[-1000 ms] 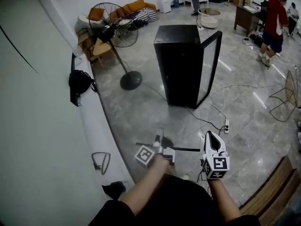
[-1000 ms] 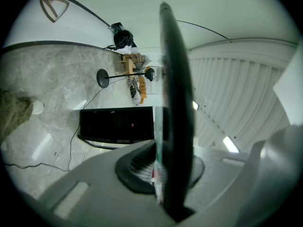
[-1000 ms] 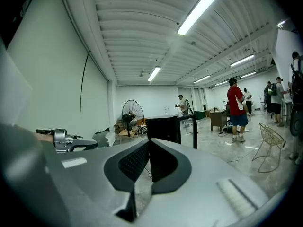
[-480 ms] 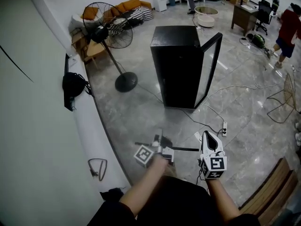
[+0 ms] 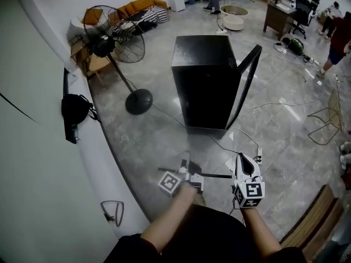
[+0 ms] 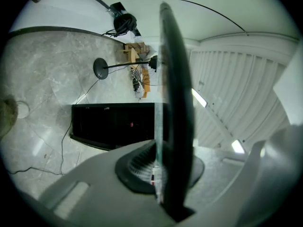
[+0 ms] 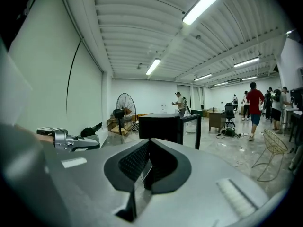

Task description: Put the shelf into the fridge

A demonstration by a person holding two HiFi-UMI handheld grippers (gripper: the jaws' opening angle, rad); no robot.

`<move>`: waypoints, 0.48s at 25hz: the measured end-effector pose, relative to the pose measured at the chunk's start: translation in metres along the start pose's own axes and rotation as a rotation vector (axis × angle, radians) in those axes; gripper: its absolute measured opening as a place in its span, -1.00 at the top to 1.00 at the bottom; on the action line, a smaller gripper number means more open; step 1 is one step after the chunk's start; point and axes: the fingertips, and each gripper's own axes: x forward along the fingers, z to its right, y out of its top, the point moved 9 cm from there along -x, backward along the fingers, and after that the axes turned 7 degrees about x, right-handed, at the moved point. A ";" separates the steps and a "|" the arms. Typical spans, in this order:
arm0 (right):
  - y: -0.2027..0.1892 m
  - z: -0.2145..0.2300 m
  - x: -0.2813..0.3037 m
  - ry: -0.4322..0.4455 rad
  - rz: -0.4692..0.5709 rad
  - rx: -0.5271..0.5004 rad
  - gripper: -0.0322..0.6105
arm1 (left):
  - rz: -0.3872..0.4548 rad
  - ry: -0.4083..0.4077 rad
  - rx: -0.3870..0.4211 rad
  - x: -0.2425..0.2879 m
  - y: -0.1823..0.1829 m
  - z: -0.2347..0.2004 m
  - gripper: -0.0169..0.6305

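You carried the shelf toward the open fridge.
Your left gripper (image 6: 163, 181) was clamped on the thin, dark-edged shelf (image 6: 176, 103), held edge-on at waist height. Your right gripper (image 7: 144, 171) sat closed just beside it. The black fridge (image 5: 205, 81) stood well ahead, door open.

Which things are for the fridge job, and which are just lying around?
For the job: shelf, gripped by the left gripper; fridge, door open.
Just lying about: standing fan, black bag, power strip on the floor.
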 end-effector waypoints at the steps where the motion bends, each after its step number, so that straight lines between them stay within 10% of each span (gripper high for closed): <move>1: 0.003 -0.001 0.012 -0.007 -0.005 -0.001 0.90 | -0.007 0.001 0.000 0.012 0.006 -0.002 0.90; 12: 0.033 -0.030 0.135 -0.033 -0.007 -0.015 0.90 | -0.074 -0.020 -0.026 0.115 0.085 -0.016 0.90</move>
